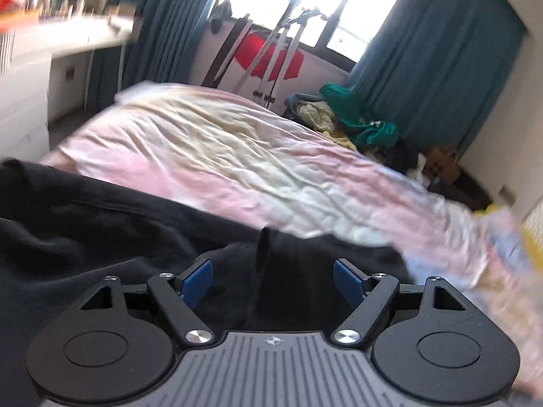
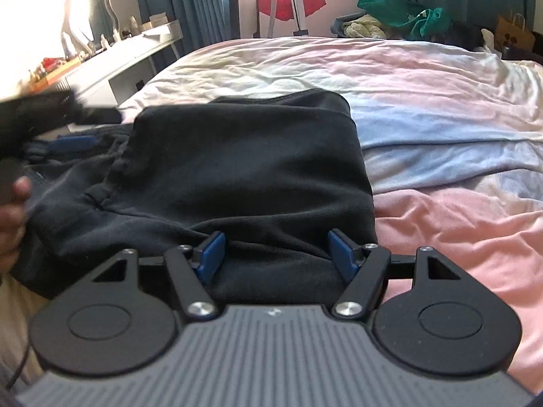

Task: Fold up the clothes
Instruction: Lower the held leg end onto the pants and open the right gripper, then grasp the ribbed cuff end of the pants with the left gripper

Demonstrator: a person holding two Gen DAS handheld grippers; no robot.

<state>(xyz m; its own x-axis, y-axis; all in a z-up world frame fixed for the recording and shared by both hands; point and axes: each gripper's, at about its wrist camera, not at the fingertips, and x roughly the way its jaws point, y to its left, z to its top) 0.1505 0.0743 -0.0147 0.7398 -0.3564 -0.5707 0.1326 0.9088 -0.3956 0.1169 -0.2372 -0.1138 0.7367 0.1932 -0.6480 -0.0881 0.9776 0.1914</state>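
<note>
Each gripper (image 2: 276, 252) (image 1: 273, 279) had blue finger pads on black linkage arms with silver screws. Behind the pads sat two black round discs flanking a grey ribbed plate bearing a small crosshair mark.

My jaws carry blue pads (image 2: 212, 254) on black arms. The garment (image 2: 237, 169) before me is black, the bed sheet (image 2: 424, 108) pastel pink, cream and pale blue, the curtains (image 1: 424, 68) teal.
</note>
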